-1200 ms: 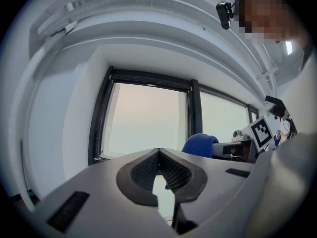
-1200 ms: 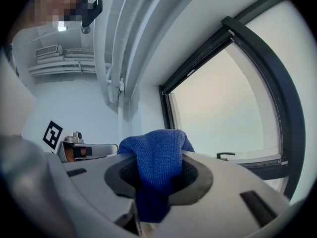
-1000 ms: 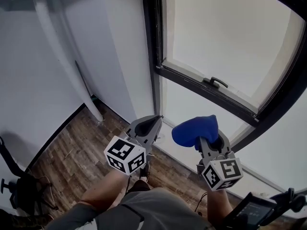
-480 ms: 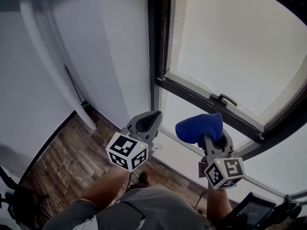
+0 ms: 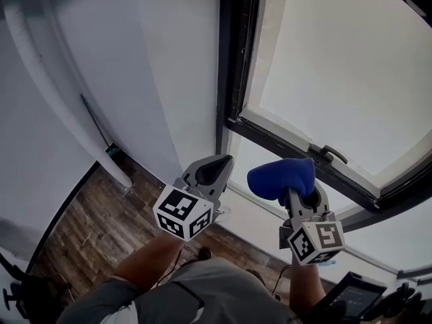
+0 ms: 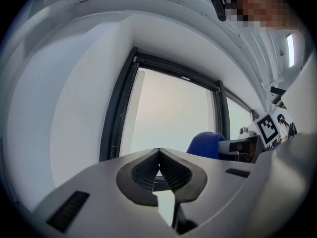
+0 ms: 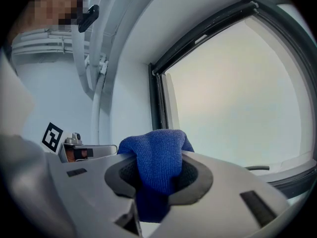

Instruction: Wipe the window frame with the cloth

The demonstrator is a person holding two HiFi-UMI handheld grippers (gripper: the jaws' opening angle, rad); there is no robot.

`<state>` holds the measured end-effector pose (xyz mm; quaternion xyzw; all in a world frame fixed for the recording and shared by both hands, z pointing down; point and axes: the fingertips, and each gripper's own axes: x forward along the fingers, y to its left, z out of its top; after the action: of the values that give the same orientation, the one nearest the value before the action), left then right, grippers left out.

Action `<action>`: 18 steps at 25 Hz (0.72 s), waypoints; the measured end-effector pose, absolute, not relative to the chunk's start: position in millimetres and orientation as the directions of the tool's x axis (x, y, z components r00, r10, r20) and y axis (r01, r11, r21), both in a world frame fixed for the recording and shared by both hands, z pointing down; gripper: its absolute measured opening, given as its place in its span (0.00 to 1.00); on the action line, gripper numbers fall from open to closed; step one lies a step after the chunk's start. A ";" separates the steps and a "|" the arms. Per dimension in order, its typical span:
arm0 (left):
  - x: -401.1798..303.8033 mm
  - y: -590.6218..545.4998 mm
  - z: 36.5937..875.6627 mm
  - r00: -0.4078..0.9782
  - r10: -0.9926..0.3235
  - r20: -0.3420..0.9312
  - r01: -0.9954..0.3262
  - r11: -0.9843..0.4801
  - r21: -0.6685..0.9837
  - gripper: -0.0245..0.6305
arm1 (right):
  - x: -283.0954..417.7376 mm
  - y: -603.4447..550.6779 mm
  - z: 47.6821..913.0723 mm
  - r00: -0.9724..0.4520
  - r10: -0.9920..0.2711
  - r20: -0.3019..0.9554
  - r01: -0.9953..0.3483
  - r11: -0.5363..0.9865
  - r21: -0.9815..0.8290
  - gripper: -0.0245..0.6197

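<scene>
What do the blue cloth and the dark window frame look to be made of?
The cloth looks like a soft knitted or microfibre textile, matte blue: a fine weave shows and it bunches in folds. The window frame seems coated metal or plastic: dark, smooth, crisp-edged, with a faint sheen; which, I cannot tell.

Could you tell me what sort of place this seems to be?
Likely an indoor room, perhaps an office: a dark window frame set in a white wall, above a wood-plank floor.
</scene>
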<state>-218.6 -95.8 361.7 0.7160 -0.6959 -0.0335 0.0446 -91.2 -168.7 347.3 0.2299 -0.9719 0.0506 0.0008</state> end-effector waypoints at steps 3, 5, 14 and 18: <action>-231.9 -105.0 370.1 0.022 -1.000 0.021 -0.991 -0.019 0.135 0.05 | -101.4 -176.3 353.9 -0.892 -0.449 0.043 -0.451 0.886 -0.106 0.23; -236.4 -111.6 377.0 0.005 -1.000 0.029 -0.988 -0.001 0.155 0.05 | -103.8 -183.6 359.9 -0.895 -0.441 0.059 -0.445 0.888 -0.113 0.23; -220.5 -134.1 371.4 -0.084 -0.996 0.033 -0.987 0.088 0.133 0.05 | -107.9 -215.5 363.8 -0.941 -0.334 0.061 -0.339 0.934 -0.115 0.23; -223.3 -142.2 379.0 -0.123 -0.992 0.033 -0.975 0.127 0.182 0.05 | -112.0 -229.2 367.9 -0.955 -0.292 0.055 -0.297 0.947 -0.121 0.23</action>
<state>-223.3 -142.2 379.0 0.6582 -0.7471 -0.0577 0.0727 -112.0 -229.2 367.9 0.1492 -0.9866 0.0641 0.0183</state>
